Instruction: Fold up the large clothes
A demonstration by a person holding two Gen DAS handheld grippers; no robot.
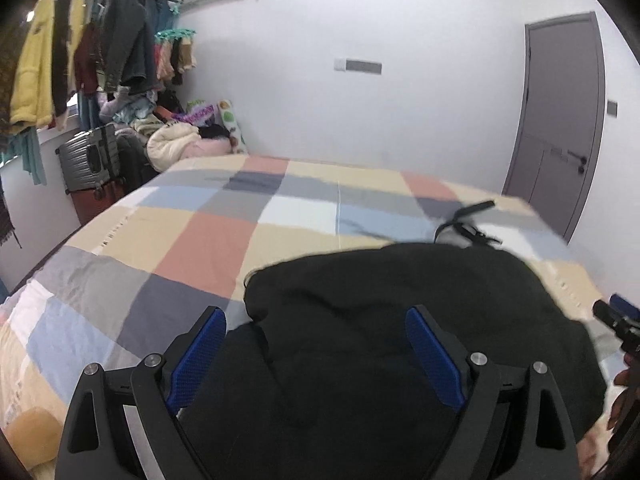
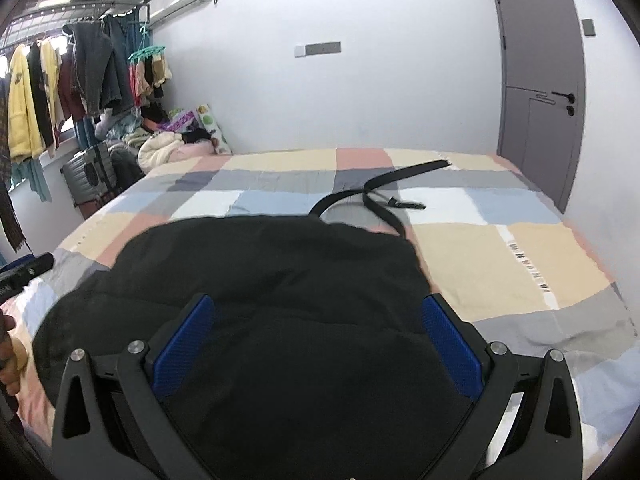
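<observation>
Tools first: left tool (image 1: 316,354) and right tool (image 2: 318,344) both stand spread wide, blue pads clear of cloth, pinching nothing, apparently released above the bundle. Black garment (image 1: 400,320) lies below them at 6 o'clock on the patchwork bed (image 1: 160,240), matte, thick, heaped in soft rounded folds, judged partly folded. Black belt (image 2: 380,196) trails loose at 12 o'clock. Hanging clothes (image 1: 80,48) crowd 10 o'clock.
</observation>
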